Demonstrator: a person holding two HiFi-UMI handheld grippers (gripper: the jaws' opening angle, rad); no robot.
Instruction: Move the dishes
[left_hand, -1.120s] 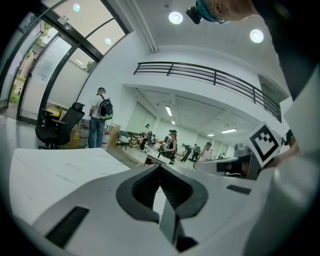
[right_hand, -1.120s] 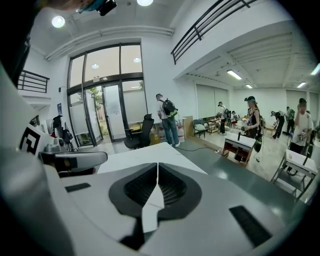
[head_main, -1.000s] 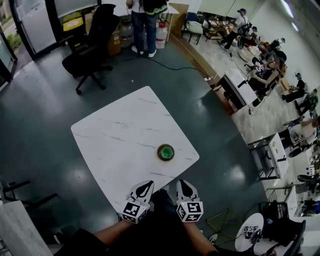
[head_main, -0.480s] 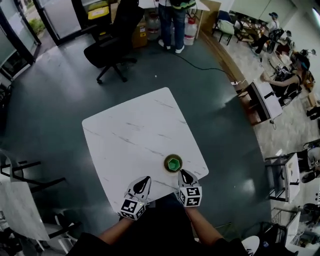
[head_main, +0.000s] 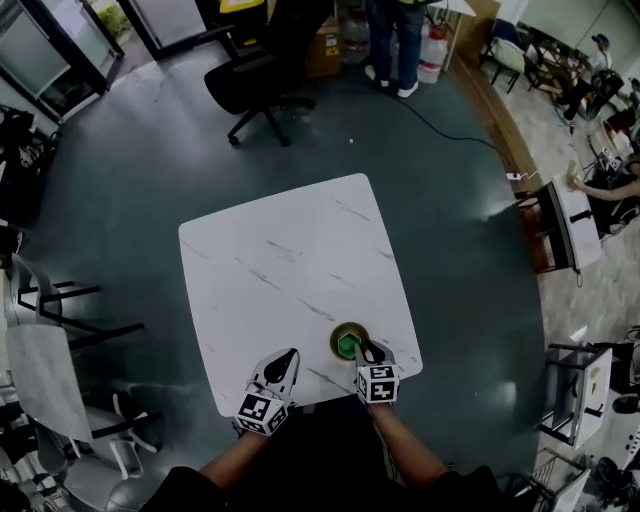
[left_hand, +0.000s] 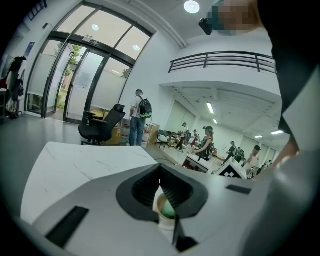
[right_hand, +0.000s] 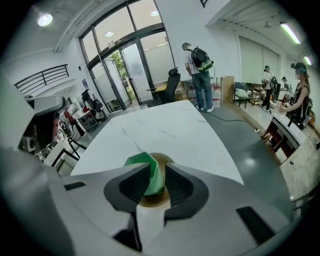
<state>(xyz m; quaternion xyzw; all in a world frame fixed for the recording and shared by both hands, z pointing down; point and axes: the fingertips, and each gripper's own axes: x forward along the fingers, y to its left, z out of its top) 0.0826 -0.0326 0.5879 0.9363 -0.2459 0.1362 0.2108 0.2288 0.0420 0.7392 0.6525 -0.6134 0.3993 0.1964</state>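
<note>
Dishes first: green dish (head_main: 347, 345) is sitting nested in a brown saucer (head_main: 335, 350), and both are resting on the white marble desk (head_main: 280, 260), close to the corner nearest me, on the right side in the head view.

Right tool (head_main: 363, 347) is reaching the stack from its near right side. In the right gripper view its jaws are standing slightly apart, with the green dish's (right_hand: 150, 175) wall showing in the gap between the tips of the right tool (right_hand: 157, 167). Brown saucer (right_hand: 161, 161) is showing just behind and under it. I'm reading that tool as released; I'm not seeing the pads squeezing anything.

Left tool (head_main: 290, 356) is hanging over the desk's near edge, left of the stack and apart from it. In the left gripper view the left tool (left_hand: 160, 170) is clenched, tips meeting, nothing gripped. Green dish (left_hand: 169, 209) is only peeking through the opening below the tips, farther ahead on the desk (left_hand: 75, 160).

Rest of the desk (right_hand: 165, 125) is showing only plain marble veining.

Farther out: black office chair (head_main: 265, 75) is standing on the dark floor beyond the desk's far side, a person (head_main: 395, 40) is standing past it, and a grey chair (head_main: 50, 370) is sitting off to the left.
</note>
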